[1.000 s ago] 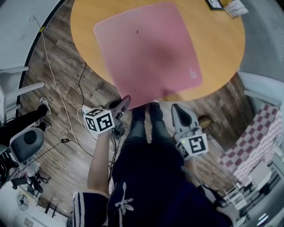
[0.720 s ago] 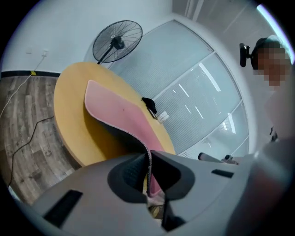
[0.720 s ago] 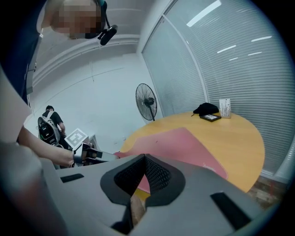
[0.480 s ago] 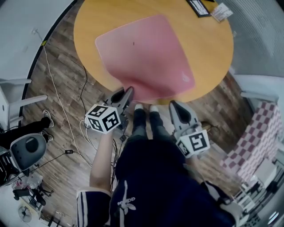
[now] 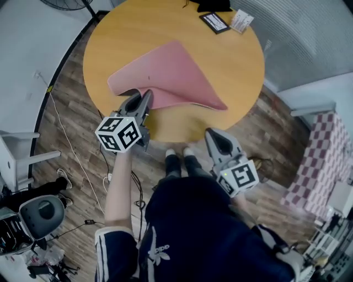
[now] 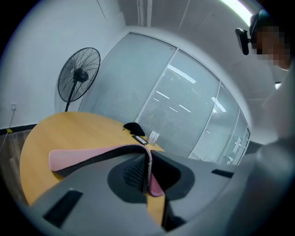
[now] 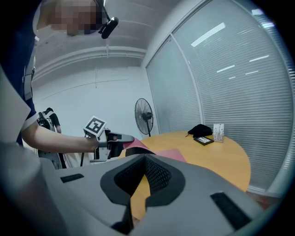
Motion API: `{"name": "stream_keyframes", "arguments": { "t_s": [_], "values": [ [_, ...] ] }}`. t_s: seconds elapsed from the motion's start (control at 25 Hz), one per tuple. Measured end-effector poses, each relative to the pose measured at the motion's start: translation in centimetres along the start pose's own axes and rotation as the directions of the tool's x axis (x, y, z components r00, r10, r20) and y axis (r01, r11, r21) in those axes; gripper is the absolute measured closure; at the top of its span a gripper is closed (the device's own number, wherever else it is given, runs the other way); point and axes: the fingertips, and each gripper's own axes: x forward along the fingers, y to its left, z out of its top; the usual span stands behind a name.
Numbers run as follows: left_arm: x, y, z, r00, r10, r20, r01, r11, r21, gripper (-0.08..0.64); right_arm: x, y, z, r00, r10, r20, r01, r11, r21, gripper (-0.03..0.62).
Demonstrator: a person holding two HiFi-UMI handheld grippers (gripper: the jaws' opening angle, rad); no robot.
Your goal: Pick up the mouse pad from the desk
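The pink mouse pad (image 5: 174,74) lies on the round wooden table (image 5: 237,82), its near left corner curled up off the wood. My left gripper (image 5: 142,103) is shut on that raised corner. In the left gripper view the pad's edge (image 6: 149,162) stands pinched between the jaws, and the rest of the mouse pad (image 6: 76,156) sags back to the table. My right gripper (image 5: 214,137) hovers just off the table's near edge, shut and holding nothing. From the right gripper view (image 7: 144,157) I see the left gripper (image 7: 120,138) lifting the mouse pad (image 7: 169,154).
At the table's far side lie a black framed card (image 5: 214,22), a white card (image 5: 241,21) and a black object (image 5: 212,4). A standing fan (image 6: 78,76) is behind the table. An office chair (image 5: 36,210) and cables (image 5: 66,104) are on the floor at left.
The left gripper has risen and moved over the table's edge with the pad's corner, peeling the pad up. The right gripper has risen a little.
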Motion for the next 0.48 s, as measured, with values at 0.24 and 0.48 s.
{"name": "stream_keyframes", "arguments": {
  "t_s": [0.24, 0.48],
  "values": [
    [1.8, -1.0, 7.3, 0.995, -0.011, 0.098, 0.004, 0.998, 0.068, 0.538, -1.4, -0.9, 0.8, 0.998, -0.046, 0.04, 0.045, 0.999, 0.024, 0.589],
    [3.6, -2.2, 13.2, 0.983, -0.02, 0.182, 0.001, 0.995, 0.101, 0.539, -1.9, -1.2, 2.0, 0.995, -0.061, 0.084, 0.056, 0.997, 0.052, 0.589]
  ]
}}
